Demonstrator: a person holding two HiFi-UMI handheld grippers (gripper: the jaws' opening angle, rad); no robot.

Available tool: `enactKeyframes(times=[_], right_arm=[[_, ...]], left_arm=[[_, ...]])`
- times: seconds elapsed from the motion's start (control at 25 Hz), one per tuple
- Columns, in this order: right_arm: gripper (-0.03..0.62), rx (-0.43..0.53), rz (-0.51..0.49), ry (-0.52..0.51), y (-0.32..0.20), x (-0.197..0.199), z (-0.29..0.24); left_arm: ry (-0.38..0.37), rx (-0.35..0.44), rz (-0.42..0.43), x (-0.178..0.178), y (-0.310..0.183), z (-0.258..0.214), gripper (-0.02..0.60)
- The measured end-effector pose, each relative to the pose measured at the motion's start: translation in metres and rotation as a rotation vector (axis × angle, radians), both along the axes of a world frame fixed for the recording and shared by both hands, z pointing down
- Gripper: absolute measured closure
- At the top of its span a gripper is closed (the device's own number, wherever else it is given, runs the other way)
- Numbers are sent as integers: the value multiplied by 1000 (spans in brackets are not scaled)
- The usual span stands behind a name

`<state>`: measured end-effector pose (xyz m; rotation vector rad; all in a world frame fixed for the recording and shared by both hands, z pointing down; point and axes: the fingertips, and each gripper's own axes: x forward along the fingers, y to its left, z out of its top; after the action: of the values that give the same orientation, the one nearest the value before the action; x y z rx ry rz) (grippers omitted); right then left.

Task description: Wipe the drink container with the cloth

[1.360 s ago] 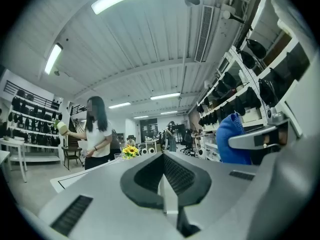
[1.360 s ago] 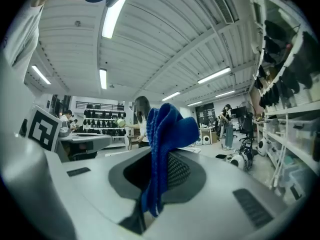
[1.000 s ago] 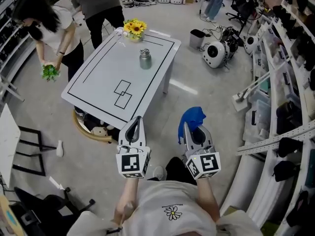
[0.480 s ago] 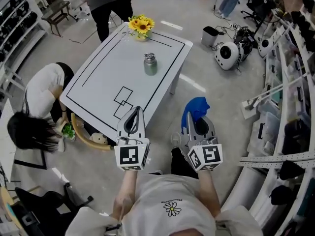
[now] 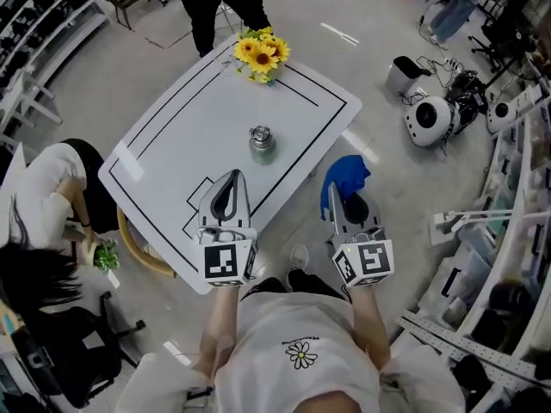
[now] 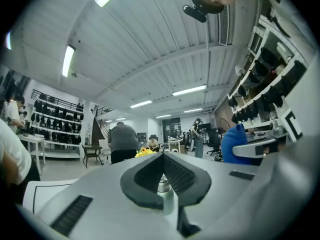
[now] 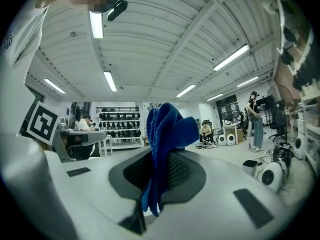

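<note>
A small metal drink container with a lid stands upright near the middle of the white table; its top peeks out just behind the left jaws. My left gripper is shut and empty, its tips over the table's near edge, short of the container. My right gripper is shut on a blue cloth, held off the table's right side over the floor. The cloth stands bunched up between the jaws in the right gripper view.
A yellow sunflower bunch sits at the table's far edge. A person in dark trousers stands behind the table; another person crouches at its left. Round white robots and shelves crowd the right side.
Both grippers have travelled forward to the table; the left one now reaches over its near edge. The person at the left has crouched down.
</note>
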<state>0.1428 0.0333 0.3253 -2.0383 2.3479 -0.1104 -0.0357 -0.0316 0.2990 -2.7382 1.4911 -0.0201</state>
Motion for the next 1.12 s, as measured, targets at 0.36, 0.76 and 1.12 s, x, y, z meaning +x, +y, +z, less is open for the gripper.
enactKeyframes(times=[0.36, 0.76, 1.12], right_arm=[[553, 22, -133, 5, -77, 14, 1], [553, 7, -246, -34, -107, 3, 17], [553, -87, -609, -32, -191, -32, 94]], left_arm=[[-28, -41, -102, 12, -42, 13, 583], [-24, -93, -41, 13, -60, 35, 578], [21, -359, 330, 44, -82, 143, 254]])
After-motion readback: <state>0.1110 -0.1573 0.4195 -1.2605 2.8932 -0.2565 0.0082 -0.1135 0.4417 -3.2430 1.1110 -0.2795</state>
